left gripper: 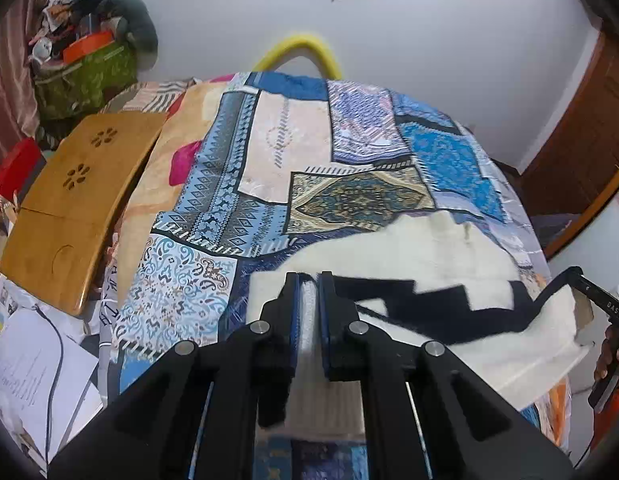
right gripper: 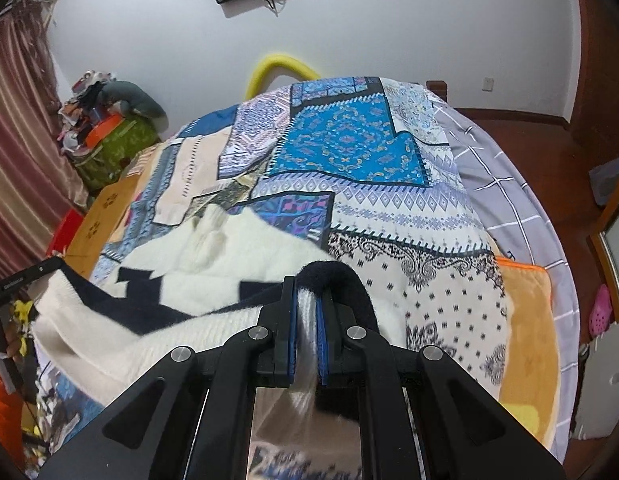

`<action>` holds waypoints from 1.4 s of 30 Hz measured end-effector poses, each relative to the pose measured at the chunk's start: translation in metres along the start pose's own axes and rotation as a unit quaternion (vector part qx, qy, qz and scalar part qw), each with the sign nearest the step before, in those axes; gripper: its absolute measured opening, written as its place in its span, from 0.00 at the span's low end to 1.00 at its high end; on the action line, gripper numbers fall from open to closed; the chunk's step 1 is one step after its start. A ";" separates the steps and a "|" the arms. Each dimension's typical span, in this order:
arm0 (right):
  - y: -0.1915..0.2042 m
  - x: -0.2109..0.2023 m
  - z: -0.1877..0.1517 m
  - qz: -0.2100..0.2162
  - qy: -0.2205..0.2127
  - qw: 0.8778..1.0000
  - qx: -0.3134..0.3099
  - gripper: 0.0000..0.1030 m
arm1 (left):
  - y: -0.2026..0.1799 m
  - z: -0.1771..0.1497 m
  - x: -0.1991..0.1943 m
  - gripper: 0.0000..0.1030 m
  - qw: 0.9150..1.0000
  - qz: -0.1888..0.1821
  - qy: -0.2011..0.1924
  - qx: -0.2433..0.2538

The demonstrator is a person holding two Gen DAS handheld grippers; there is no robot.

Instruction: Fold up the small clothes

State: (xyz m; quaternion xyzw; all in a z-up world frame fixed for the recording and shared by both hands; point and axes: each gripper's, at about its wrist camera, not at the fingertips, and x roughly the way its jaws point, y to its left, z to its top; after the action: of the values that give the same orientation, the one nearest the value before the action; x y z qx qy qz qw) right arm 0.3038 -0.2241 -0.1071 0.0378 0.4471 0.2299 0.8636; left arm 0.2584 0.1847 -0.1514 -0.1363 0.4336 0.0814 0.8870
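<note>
A small white knitted sweater point(left gripper: 437, 252) with a black zigzag band lies partly on the patchwork bed cover point(left gripper: 269, 152). My left gripper point(left gripper: 308, 280) is shut on its near white edge and holds it raised. In the right wrist view the same sweater point(right gripper: 213, 256) stretches leftward, and my right gripper point(right gripper: 307, 286) is shut on its edge by the dark trim. The right gripper also shows at the far right of the left wrist view point(left gripper: 577, 276), and the left gripper at the far left of the right wrist view point(right gripper: 49, 266). The cloth hangs taut between them.
A wooden lap tray point(left gripper: 73, 200) lies at the bed's left side, with papers point(left gripper: 37, 364) and a cable below it. A green bag point(left gripper: 85, 76) piled with clutter stands in the far left corner. A grey checked sheet point(right gripper: 505, 184) and an orange blanket point(right gripper: 529, 340) lie at the right.
</note>
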 end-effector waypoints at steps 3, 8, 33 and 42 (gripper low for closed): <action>-0.006 0.019 0.008 -0.007 0.011 1.000 0.007 0.07 | 0.006 0.008 0.022 0.08 1.000 0.014 0.009 -0.004; -0.018 0.045 0.011 -0.009 0.032 0.999 0.022 0.07 | 0.016 0.015 0.051 0.05 0.999 0.042 0.019 -0.007; -0.041 0.002 0.034 -0.030 -0.003 0.998 0.051 0.21 | 0.022 0.009 0.030 0.38 0.998 0.060 0.024 0.010; -0.041 0.010 0.024 -0.039 0.012 0.999 0.019 0.41 | 0.016 0.011 0.044 0.55 0.998 0.054 0.039 0.023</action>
State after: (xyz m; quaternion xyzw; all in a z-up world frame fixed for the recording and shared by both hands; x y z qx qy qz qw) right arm 0.3425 -0.2527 -0.1116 0.0344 0.4629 0.1879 0.8656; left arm 0.2891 0.2040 -0.1828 -0.0958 0.4766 0.1134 0.8665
